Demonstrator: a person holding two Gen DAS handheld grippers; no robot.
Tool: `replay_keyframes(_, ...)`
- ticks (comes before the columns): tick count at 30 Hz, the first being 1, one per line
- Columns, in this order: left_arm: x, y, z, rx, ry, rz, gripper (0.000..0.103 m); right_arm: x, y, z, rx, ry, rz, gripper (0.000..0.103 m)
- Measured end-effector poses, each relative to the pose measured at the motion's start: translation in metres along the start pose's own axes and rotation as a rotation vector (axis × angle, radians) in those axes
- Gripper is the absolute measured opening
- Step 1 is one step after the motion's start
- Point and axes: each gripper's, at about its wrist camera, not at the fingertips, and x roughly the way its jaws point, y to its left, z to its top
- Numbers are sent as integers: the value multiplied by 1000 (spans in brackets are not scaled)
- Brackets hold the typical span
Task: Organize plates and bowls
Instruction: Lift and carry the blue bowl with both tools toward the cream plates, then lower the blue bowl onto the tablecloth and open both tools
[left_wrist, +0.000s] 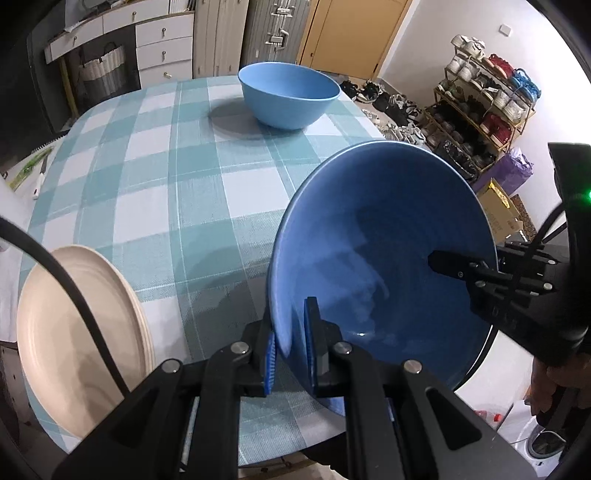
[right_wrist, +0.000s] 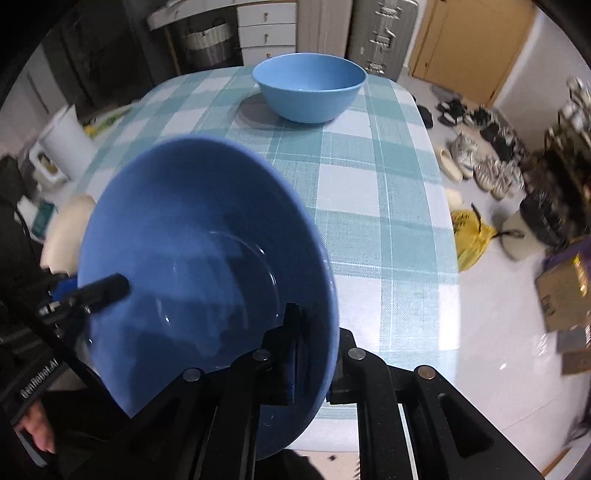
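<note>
A dark blue bowl (left_wrist: 369, 236) (right_wrist: 192, 236) hangs tilted over the near right corner of the checked table (left_wrist: 166, 184). My left gripper (left_wrist: 290, 350) is shut on its near rim, one pad inside and one outside. My right gripper (right_wrist: 314, 354) (left_wrist: 469, 254) clamps the opposite rim, its outer finger hidden behind the wall. A finger (right_wrist: 107, 290) of the left gripper shows inside the bowl in the right wrist view. A light blue bowl (left_wrist: 288, 96) (right_wrist: 310, 88) stands upright at the far side. A stack of beige plates (left_wrist: 81, 339) (right_wrist: 70, 229) sits at the near left edge.
A black cable (left_wrist: 74, 295) crosses above the plates. A knife (left_wrist: 40, 177) lies off the table's left side. A shoe rack (left_wrist: 480, 110), cardboard boxes (left_wrist: 498, 210) and a yellow bag (right_wrist: 472, 236) stand on the floor to the right. Drawers (left_wrist: 162, 48) are behind.
</note>
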Motion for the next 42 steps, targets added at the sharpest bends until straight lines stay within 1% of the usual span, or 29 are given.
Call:
replay_keyframes(2, -1, 1, -1, -4, 2, -1, 9, 3, 1, 0, -9, 20, 3, 12)
replay_keyframes(5, -1, 0, -4, 6, 3, 22, 9, 4, 4, -2, -23, 36, -1, 13)
replay_keyframes(9, 1, -7, -7, 49, 3, 80, 10, 6, 4, -2, -37, 52, -8, 13)
replay_keyframes(14, 7, -10, -9, 76, 14, 120, 11, 8, 10, -5, -76, 71, -31, 13)
replay_keyframes(20, 13, -11, -11, 91, 24, 152, 14, 6, 21, -7, -132, 64, -74, 13)
replay_keyframes(25, 14, -10, -11, 92, 26, 151, 17, 3, 34, -13, -227, 44, -166, 15)
replay_keyframes(31, 16, -12, -11, 94, 37, 144, 18, 1, 39, -17, -277, 47, -226, 18)
replay_keyframes(33, 16, -12, -11, 94, 36, 144, 20, 2, 37, -19, -280, 58, -222, 20)
replay_keyframes(37, 15, -12, -11, 89, 33, 127, 21, 3, 32, -18, -270, 62, -211, 20)
replay_keyframes(42, 16, -11, -11, 88, 33, 123, 21, 0, 33, -21, -272, 61, -205, 22)
